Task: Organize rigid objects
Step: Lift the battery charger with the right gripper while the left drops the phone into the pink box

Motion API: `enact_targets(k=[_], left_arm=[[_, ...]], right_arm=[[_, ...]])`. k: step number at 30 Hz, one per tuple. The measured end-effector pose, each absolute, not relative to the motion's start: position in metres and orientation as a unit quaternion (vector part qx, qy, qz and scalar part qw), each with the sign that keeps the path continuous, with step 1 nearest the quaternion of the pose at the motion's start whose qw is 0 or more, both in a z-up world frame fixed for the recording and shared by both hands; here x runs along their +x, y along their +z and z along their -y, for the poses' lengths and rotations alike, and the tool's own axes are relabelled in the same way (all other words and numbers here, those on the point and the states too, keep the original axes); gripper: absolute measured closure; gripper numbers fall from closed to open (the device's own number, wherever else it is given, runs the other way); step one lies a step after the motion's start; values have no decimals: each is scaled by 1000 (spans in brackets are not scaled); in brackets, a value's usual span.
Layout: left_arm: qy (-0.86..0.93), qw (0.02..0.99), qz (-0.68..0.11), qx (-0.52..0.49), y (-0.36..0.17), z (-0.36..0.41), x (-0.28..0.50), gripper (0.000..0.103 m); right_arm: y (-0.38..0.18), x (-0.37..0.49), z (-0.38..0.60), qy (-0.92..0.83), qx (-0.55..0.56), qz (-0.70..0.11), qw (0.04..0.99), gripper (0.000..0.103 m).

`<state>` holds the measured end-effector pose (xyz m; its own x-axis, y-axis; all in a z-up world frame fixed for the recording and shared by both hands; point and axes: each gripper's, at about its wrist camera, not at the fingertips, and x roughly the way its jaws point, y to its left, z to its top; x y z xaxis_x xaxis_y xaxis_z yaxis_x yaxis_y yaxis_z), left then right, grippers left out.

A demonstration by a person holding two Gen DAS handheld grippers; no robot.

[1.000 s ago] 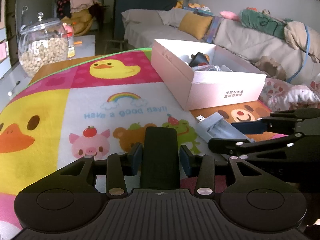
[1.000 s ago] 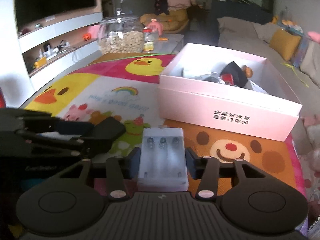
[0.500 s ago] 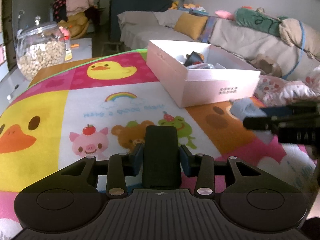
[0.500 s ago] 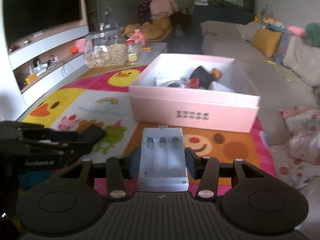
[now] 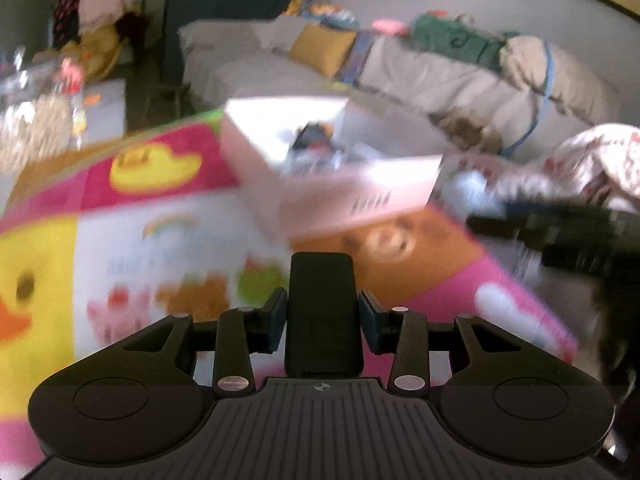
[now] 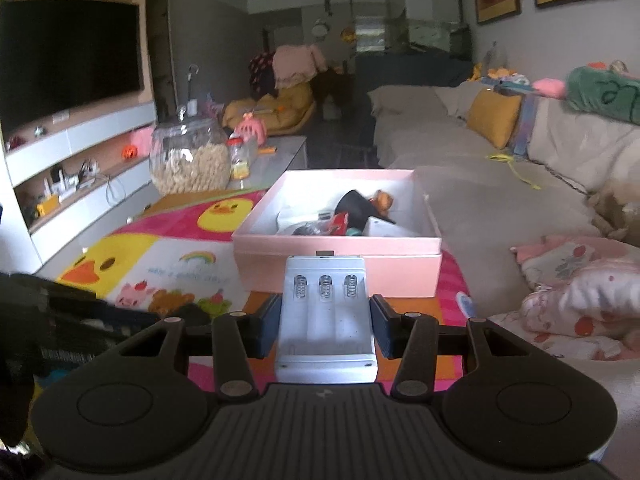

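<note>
Both hands are carrying loads now; the left gripper (image 5: 322, 316) is clamping a flat black bar (image 5: 322, 312) between its jaws, partly closed on its sides, the bar poking forward over the mat (image 5: 160, 240); the right gripper (image 6: 325, 316) is pinching a white battery holder (image 6: 326, 312) the same way, jaws partly closed on its flanks, springs facing up.

Each piece is being gripped across its narrow width, lengthwise along the fingers; to my eye that is keeping it steady for a drop from above.

The pink box (image 6: 340, 268) is sitting at the far right corner of the bench, open-topped, with odds and ends already lying inside; it looks like the collecting bin, and both grippers are pointing toward it, the holder hanging just short of its near wall.

Writing: the mat is showing "Have a good day" under a rainbow, blurred in the left view, small in the right; dark print on the box's side is smeared, so I cannot read it.
</note>
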<state>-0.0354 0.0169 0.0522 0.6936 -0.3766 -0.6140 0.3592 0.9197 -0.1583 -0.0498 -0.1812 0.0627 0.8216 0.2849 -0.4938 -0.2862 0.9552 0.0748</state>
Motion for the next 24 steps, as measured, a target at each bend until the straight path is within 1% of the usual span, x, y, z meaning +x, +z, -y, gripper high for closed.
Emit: enact_targets(k=[4,6,9,11,13,14,16,20,24], left_arm=[[-206,937,-280,20,94,1,-13,60],[-200,945,-260,18,109,7,6,60],[-203,953,-221,-37,125,7,41,60],[-210,954,-198,-82,128,8,65,60],[-190,955,-208,-90,122,14,85,60],[-174,957,-216,-87,118,18,93,62],[-158,957,-235,-69,105,26,100,62],[-163,948,-266,-62,84,24,93,62],[-152,944,-287,-66,71,7,75,62]], right_arm=[[57,-49,191,145,15,-260,955,56],[52,-47,193,145,20,-266,953,56],[43,-43,194,145,26,-277,950,56],[38,-41,195,144,28,-284,947,56],[33,-36,195,140,28,-292,946,56],[31,-35,195,138,26,-295,945,56],[30,-32,194,132,24,-296,946,56],[29,-29,194,122,21,-299,946,56],[27,-24,193,115,19,-309,944,56]])
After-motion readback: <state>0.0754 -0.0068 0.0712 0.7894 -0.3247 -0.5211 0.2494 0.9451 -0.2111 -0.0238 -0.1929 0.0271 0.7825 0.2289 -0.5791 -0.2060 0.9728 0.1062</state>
